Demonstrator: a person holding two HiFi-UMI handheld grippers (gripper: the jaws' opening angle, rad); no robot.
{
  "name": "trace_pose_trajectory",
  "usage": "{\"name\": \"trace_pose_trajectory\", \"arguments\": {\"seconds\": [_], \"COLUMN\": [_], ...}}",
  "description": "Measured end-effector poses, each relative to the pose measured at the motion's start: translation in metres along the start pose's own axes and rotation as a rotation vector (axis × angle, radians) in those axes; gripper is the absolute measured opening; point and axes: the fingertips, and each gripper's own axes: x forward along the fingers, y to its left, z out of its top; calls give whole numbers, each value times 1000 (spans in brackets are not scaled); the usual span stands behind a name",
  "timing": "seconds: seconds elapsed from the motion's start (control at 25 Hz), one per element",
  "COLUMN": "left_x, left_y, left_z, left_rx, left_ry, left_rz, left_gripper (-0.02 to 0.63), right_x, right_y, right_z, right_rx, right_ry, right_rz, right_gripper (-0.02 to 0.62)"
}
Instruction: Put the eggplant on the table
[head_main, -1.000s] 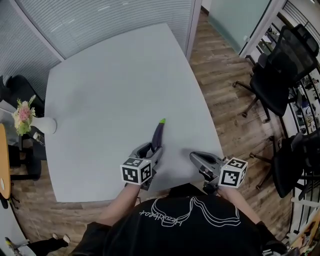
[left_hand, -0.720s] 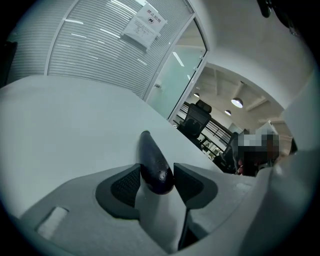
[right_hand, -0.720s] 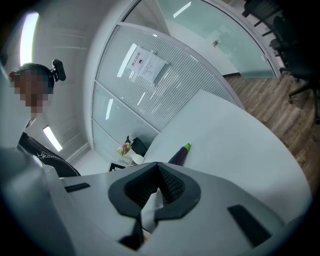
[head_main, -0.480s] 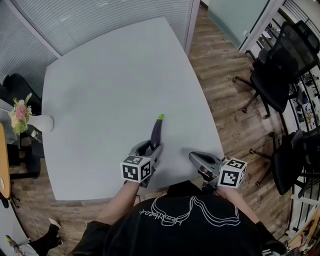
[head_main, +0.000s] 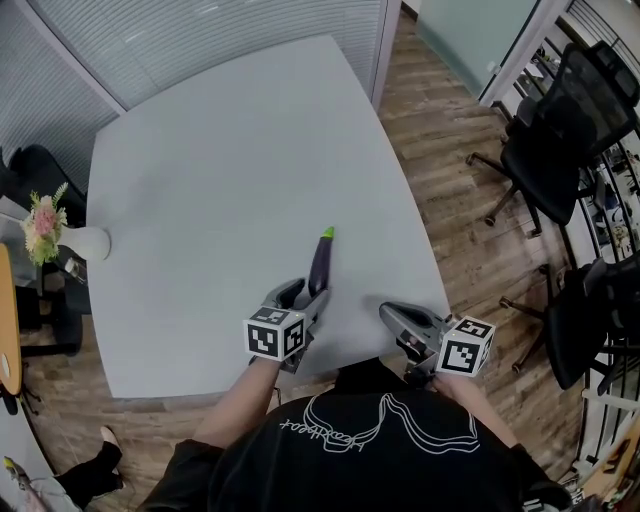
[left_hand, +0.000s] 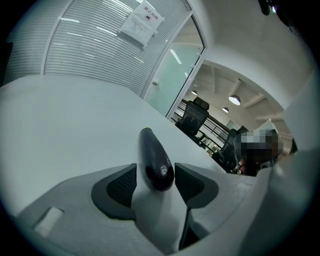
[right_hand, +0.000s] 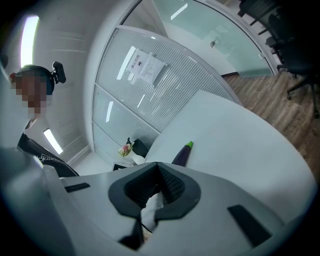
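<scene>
A dark purple eggplant (head_main: 319, 268) with a green stem lies on the grey-white table (head_main: 220, 150), stem pointing away from me. Its blunt end sits between the jaws of my left gripper (head_main: 306, 293). In the left gripper view the eggplant (left_hand: 155, 160) fills most of the space between the black pads (left_hand: 122, 185). The jaws are opening, with thin slits of table showing on both sides. My right gripper (head_main: 387, 312) hovers near the table's front edge, empty, its pads meeting at the tips. In the right gripper view the eggplant (right_hand: 181, 156) lies beyond the right gripper (right_hand: 157, 167).
A white vase of flowers (head_main: 45, 230) stands off the table's left side on a low stand. Black office chairs (head_main: 560, 150) stand on the wood floor to the right. The table's front edge runs just ahead of my body.
The left gripper's jaws stand slightly wider about the eggplant. Both hands and the eggplant stay where they were.
</scene>
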Motion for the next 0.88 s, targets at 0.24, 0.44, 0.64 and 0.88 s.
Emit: {"name": "trace_pose_trajectory", "arguments": {"seconds": [0.24, 0.44, 0.64, 0.88], "left_x": [-9, -30, -65, -122], "left_y": [-11, -18, -40, -87], "left_z": [-1, 5, 16, 38], "left_rx": [-12, -49, -125, -136], "left_ry": [-22, -61, -127, -238], "left_rz": [-25, -48, -124, -266], "left_gripper": [241, 242, 239, 170], "right_x": [-4, -5, -13, -17], "right_y": [7, 22, 40, 88], "right_z": [-8, -14, -18, -15], "right_rx": [-12, -47, -108, -231], "right_ry": [-3, 2, -8, -38], "right_rz": [-2, 9, 32, 137], "right_gripper": [9, 9, 9, 9]}}
